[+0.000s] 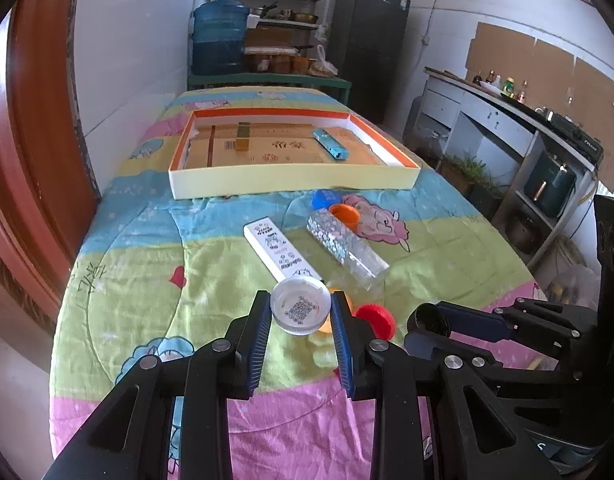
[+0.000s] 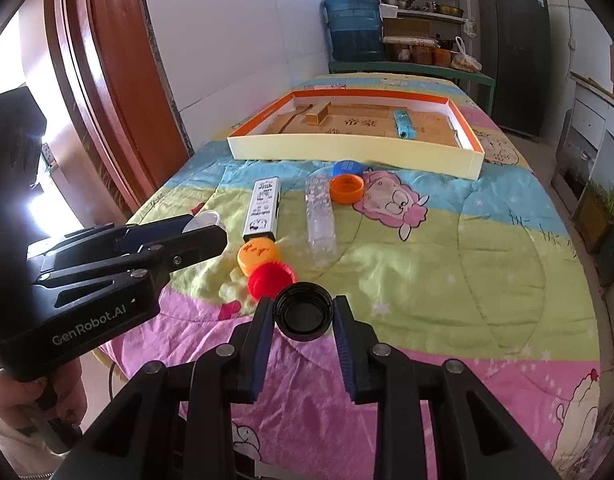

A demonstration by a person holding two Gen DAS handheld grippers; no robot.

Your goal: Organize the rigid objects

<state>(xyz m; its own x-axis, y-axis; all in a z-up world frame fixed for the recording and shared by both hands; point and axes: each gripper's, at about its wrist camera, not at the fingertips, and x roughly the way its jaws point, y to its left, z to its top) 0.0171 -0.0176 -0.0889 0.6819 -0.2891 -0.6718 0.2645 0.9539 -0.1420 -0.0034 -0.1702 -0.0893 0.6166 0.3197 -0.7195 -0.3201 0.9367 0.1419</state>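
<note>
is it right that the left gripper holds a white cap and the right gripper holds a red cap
Not quite. The left gripper does hold the white cap, but the right gripper holds a black cap, as the right wrist view shows; the red cap lies on the quilt.

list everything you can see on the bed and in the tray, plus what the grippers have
shallow cardboard tray with orange rim: 1, cream, far end of quilt
gold rectangular block: 1, in tray, left
blue patterned tube: 1, in tray, right
white printed flat box: 1, mid quilt
clear plastic rectangular case: 1, beside white box
blue cap: 1, near tray
orange open cap: 1, by blue cap
yellow-orange cap: 1, at box's near end
red ribbed cap: 1, touching yellow-orange cap
left gripper: holds clear-white cap
right gripper: holds black cap
</note>
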